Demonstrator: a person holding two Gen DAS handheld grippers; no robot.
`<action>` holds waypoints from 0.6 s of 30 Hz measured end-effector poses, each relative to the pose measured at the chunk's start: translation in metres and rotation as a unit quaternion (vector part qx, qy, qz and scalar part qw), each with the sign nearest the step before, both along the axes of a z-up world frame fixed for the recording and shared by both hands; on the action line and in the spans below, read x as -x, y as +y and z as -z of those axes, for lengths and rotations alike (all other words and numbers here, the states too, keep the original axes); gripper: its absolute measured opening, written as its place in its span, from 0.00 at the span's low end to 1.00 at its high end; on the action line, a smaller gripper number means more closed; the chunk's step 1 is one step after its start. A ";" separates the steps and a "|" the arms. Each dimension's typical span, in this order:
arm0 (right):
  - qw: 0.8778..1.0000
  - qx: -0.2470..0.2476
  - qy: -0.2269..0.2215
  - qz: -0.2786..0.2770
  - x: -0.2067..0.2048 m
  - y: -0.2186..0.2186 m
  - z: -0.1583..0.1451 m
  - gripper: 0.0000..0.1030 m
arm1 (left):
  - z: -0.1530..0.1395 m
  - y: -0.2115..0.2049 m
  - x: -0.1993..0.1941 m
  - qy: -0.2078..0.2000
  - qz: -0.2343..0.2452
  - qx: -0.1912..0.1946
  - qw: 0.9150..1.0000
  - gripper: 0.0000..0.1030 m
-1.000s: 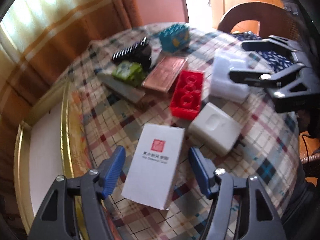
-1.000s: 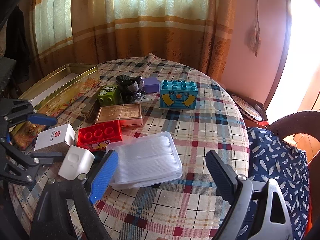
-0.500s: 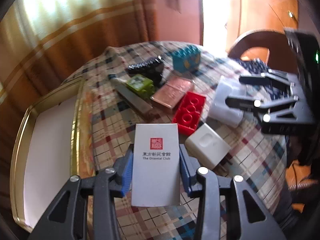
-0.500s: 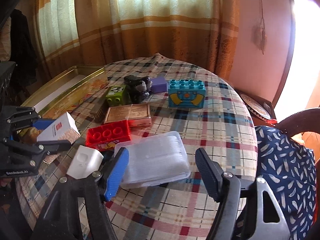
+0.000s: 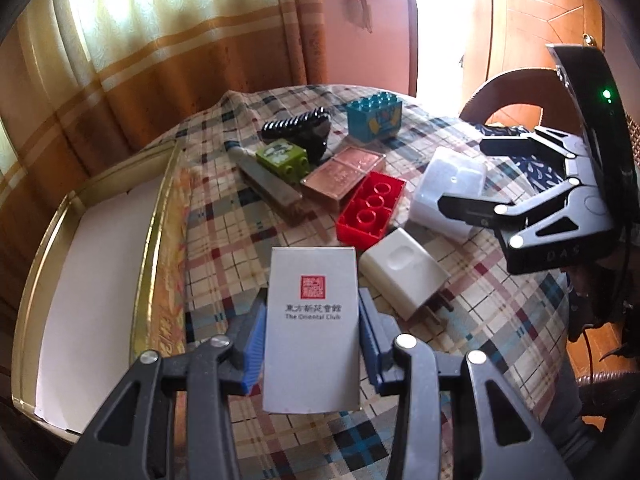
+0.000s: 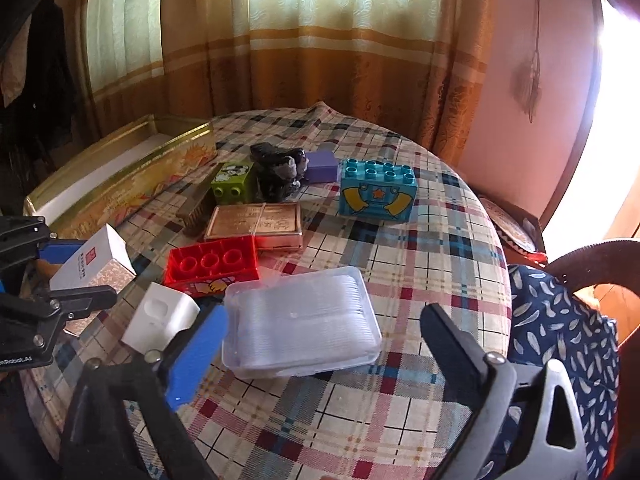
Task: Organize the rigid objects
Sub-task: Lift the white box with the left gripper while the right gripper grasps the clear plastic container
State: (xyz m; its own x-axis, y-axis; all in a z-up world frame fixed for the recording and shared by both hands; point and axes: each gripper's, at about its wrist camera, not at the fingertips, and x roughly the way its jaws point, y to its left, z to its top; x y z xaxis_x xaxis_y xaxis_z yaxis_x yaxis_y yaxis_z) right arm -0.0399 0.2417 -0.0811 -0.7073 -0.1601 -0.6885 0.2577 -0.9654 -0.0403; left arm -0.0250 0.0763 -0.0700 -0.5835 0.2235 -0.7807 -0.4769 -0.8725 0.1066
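Orange curtains (image 6: pixel 320 60) (striped), wicker chair (image 5: pixel 516 96)

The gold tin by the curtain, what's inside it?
The gold tin shows only a plain white lining across its floor, with nothing lying on it. Its nearest corner falls behind the left gripper, so that part is hidden.

Black linkage gripper (image 5: pixel 312 342) frames w/ silver screws; blue pads (image 5: pixel 256 350); green LED (image 5: pixel 607 93)

White box (image 5: pixel 312 328): red square seal above a line of Chinese characters, with "The Oriental Club" printed beneath. Right gripper (image 5: pixel 460 184) housing: embossed letters "DAS". Left gripper (image 6: pixel 76 276) body: white lettering ending "nRobot.AI", its start cut off.
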 end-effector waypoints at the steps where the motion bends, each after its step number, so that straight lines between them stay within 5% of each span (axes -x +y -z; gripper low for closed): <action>1: 1.000 -0.002 -0.003 -0.004 0.001 -0.002 0.001 0.97 | 0.001 0.000 0.000 -0.002 0.000 -0.001 1.000 0.39; 10: 1.000 -0.012 -0.024 0.002 0.009 -0.002 0.010 0.97 | 0.002 0.000 0.001 -0.005 -0.002 -0.006 1.000 0.39; 13: 0.999 -0.008 -0.034 -0.005 0.009 -0.003 0.013 0.80 | -0.001 -0.002 0.001 -0.002 -0.005 -0.010 1.000 0.39; 18: 1.000 0.003 -0.008 -0.006 0.002 -0.002 0.004 0.80 | -0.010 -0.008 -0.001 0.009 -0.012 -0.020 1.000 0.39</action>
